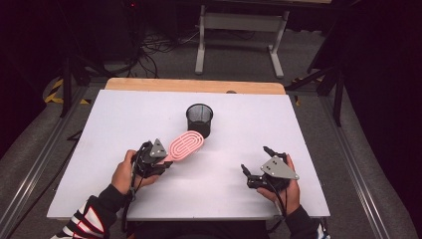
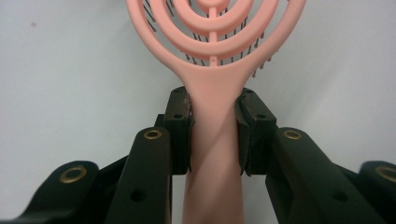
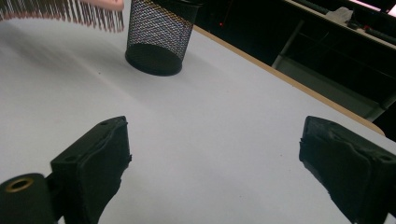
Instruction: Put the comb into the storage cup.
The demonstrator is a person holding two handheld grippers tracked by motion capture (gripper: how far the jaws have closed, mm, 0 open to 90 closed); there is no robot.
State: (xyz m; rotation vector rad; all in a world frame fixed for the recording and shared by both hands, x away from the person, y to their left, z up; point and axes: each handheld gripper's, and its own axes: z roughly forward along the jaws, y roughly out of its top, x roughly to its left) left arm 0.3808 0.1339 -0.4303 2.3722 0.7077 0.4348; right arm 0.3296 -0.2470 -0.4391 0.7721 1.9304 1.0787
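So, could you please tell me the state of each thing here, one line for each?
Pink hairbrush: held by its handle, lifted off the table, bristles facing down, head beside the cup.
Black mesh cup: upright, open at the top; contents cannot be told.
Left gripper: shut, fingers pressing both sides of the brush handle.
Right gripper: open, nothing between its fingers.
White table: carries the cup.

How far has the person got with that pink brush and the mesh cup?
Done: the left gripper has clamped the pink brush by its handle and holds it above the table, bristles down. In hand: the brush head hangs just beside the black mesh cup. Left: probably getting the brush into the cup, which looks empty. The right gripper waits open, holding nothing.
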